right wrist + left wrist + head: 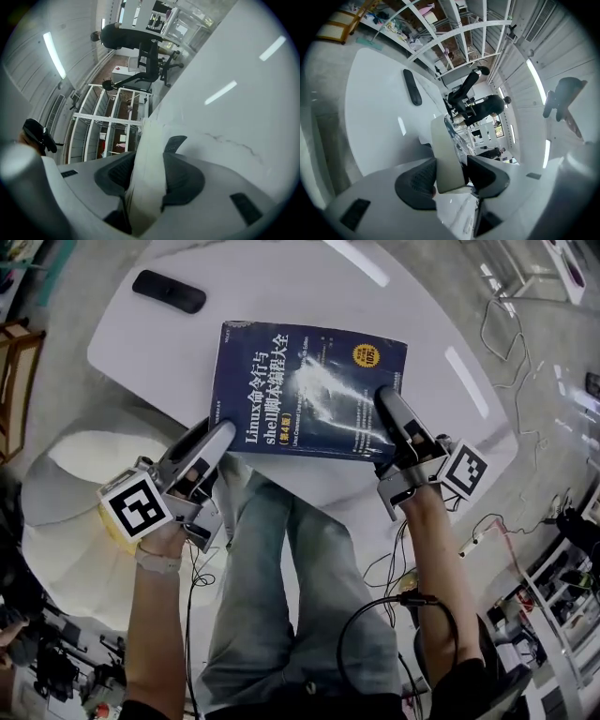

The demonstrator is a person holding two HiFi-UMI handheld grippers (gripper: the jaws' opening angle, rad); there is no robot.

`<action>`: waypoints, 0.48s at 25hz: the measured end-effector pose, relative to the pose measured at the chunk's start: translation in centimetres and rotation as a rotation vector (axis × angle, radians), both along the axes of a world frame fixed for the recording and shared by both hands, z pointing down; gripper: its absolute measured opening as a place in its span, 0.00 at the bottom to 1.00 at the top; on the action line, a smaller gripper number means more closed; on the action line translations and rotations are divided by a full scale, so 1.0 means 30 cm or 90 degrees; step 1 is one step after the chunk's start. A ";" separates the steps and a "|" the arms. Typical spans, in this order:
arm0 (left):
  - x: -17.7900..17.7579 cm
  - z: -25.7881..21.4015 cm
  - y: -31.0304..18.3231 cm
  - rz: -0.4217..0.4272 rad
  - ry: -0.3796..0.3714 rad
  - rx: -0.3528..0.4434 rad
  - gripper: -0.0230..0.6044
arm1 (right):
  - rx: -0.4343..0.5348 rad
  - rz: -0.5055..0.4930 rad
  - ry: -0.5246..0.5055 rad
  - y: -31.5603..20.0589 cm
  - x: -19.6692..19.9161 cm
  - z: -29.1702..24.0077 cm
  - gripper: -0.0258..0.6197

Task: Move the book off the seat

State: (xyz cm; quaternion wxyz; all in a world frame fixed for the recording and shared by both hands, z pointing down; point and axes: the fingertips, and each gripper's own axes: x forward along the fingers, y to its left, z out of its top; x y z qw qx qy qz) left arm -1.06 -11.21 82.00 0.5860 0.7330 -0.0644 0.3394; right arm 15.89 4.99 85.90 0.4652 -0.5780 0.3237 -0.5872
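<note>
Left claw (223,433), right claw (385,402) on thick dark-blue book (309,381), white title lettering

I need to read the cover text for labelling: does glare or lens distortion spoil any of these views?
Head view: a white glare streak crosses the book mid-cover, yet the big title is readable; light strips mirror on the table. Left gripper view: fisheye bending, dark corners, only the book's edge shows. Right gripper view: the same.

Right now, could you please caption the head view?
Left gripper and right gripper clamp dark blue book over white table.
</note>
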 end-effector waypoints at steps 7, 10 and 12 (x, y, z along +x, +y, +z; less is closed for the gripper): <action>0.043 -0.010 -0.023 -0.009 -0.056 -0.029 0.35 | -0.052 -0.016 -0.061 -0.013 0.024 0.010 0.32; 0.047 -0.031 -0.029 -0.032 -0.068 -0.050 0.35 | -0.072 -0.019 -0.066 -0.016 0.021 -0.017 0.32; 0.042 -0.028 -0.026 -0.038 -0.079 -0.058 0.35 | -0.089 -0.024 -0.066 -0.014 0.016 -0.015 0.32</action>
